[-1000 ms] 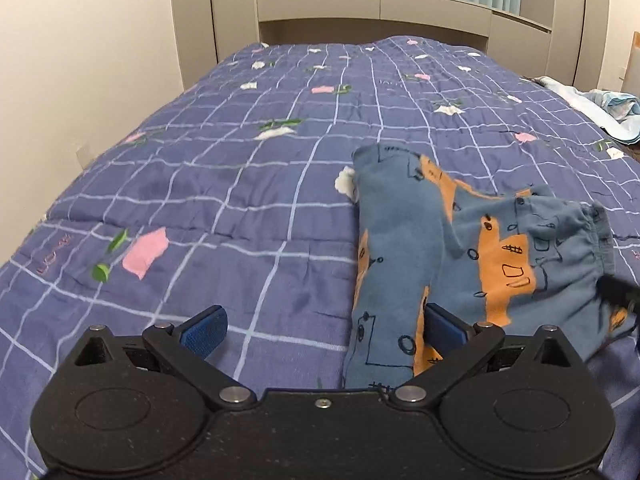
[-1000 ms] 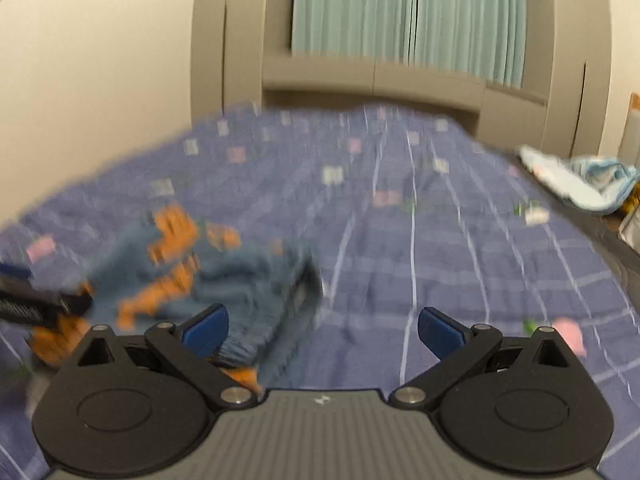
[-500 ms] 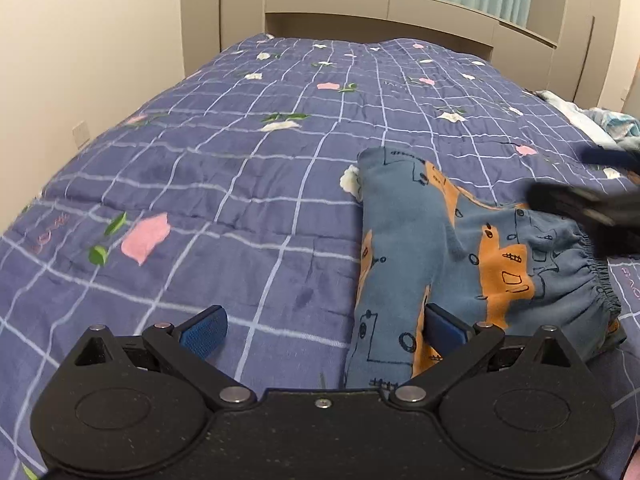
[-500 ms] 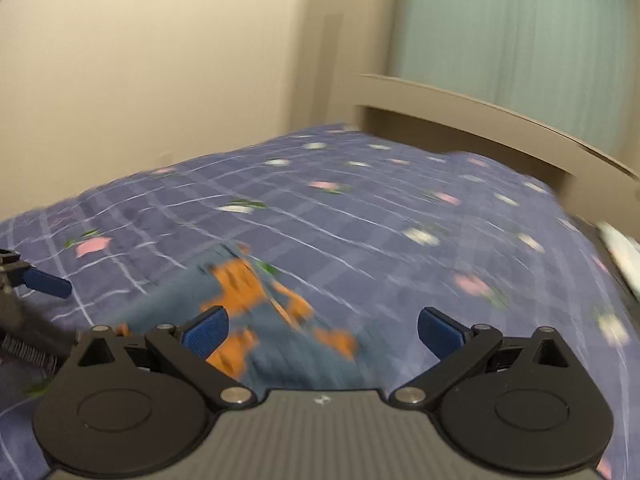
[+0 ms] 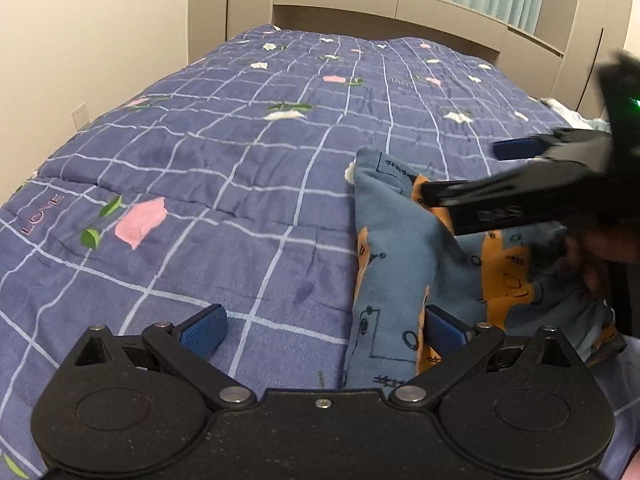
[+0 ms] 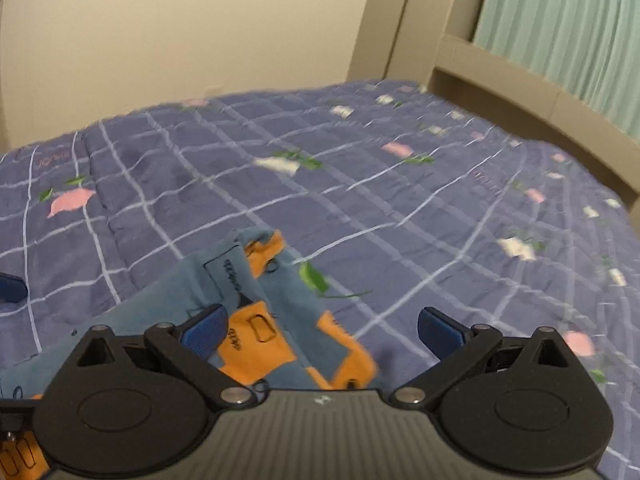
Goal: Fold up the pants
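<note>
Small blue pants (image 5: pixel 396 256) with orange patches lie folded lengthwise on the purple checked quilt (image 5: pixel 240 168). My left gripper (image 5: pixel 320 328) is open and empty, low over the quilt, its right finger beside the pants' near end. My right gripper (image 6: pixel 320 330) is open and empty above the pants (image 6: pixel 256 312), its left finger over the cloth. In the left wrist view the right gripper (image 5: pixel 540 184) reaches in from the right across the pants, held by a hand.
A beige headboard (image 5: pixel 400 12) with a shelf stands at the far end, green curtains (image 6: pixel 568 32) behind it. A beige wall (image 5: pixel 80 40) runs along the bed's left side. Light cloth (image 5: pixel 576 116) lies at the far right edge.
The right gripper has swung left and down over the pants, now reaching across them. The left gripper has stayed near the pants' near end, edging slightly forward.
</note>
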{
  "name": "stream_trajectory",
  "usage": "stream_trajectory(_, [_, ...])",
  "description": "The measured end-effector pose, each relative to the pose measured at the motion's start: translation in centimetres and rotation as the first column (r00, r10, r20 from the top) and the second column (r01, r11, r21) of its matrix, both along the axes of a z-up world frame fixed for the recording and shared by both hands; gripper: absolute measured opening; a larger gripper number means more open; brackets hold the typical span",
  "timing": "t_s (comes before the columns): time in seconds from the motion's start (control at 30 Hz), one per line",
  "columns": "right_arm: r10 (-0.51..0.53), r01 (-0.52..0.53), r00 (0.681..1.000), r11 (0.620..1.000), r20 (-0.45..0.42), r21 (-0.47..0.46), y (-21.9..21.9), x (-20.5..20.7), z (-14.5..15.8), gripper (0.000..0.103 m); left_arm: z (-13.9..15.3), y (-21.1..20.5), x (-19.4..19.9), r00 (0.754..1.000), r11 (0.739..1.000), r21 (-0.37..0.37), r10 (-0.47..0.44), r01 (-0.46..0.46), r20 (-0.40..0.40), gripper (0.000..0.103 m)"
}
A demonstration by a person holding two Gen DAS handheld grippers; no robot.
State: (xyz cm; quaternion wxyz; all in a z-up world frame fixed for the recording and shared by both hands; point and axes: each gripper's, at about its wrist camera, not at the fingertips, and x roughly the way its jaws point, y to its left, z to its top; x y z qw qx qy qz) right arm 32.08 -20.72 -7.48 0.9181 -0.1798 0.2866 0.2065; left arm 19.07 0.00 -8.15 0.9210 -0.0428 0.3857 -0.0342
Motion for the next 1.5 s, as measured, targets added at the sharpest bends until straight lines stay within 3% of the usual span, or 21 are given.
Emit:
stream_trajectory(0.13, [-0.067,0.062,0.995,0.996,0.080,0.064,-3.5,-3.9,2.3,0.103,1.4,-0.4,-0.1,0.999,1.000,-0.008,0.005,-0.004,0.037,0.102])
stream_trajectory(0.27, [-0.195,0.188,0.974,0.980,0.117,0.067,-6.4,-7.1,2.2,0.103,1.7,-1.6,0.8,0.998,1.000,0.012,-0.008,0.007,0.061,0.102])
stream_trajectory(0.37, [-0.309,0.304,0.947,0.950,0.088,0.073,-8.1,-8.1,0.9,0.103,0.8,-1.9,2.0,0.999,0.998,0.047,0.029,-0.031,0.037,0.103])
stream_trajectory(0.43, [-0.360,0.357,0.932,0.931,0.039,0.074,-9.2,-8.3,-0.5,0.103,0.0,-1.6,2.5,0.999,0.999,0.019,0.035,-0.035,0.008,0.103])
stream_trajectory(0.5, [-0.384,0.379,0.923,0.914,0.006,0.143,-10.1,-8.7,-1.2,0.103,-0.5,-1.2,2.6,0.999,0.999,-0.003,0.042,-0.042,-0.002,0.103])
stream_trajectory(0.67, [-0.402,0.388,0.915,0.894,0.019,0.224,-10.7,-9.8,-0.1,0.103,0.3,-1.4,2.2,0.999,0.999,0.019,0.039,-0.039,0.010,0.102])
stream_trajectory(0.8, [-0.356,0.341,0.934,0.882,-0.014,0.326,-10.6,-12.3,0.8,0.103,1.1,-1.6,1.2,0.999,0.998,0.039,0.048,-0.049,0.010,0.102])
stream_trajectory(0.97, [-0.334,0.334,0.941,0.887,-0.055,0.318,-10.1,-14.8,0.1,0.103,1.3,-2.0,-0.6,0.999,0.998,0.056,0.040,-0.039,-0.008,0.102])
stream_trajectory(1.1, [-0.355,0.388,0.921,0.865,-0.158,0.318,-10.2,-15.0,-1.3,0.103,0.5,-2.9,-1.9,0.998,0.993,0.117,0.019,-0.012,-0.057,0.102])
stream_trajectory(1.2, [-0.351,0.395,0.918,0.852,-0.184,0.344,-10.6,-15.8,-1.3,0.103,0.4,-3.2,-3.2,0.999,0.989,0.145,0.016,-0.010,-0.043,0.102])
stream_trajectory(1.5, [-0.280,0.342,0.938,0.837,-0.203,0.426,-11.0,-19.2,-0.5,0.103,1.7,-3.0,-5.8,0.999,0.993,0.113,0.032,-0.028,-0.033,0.102])
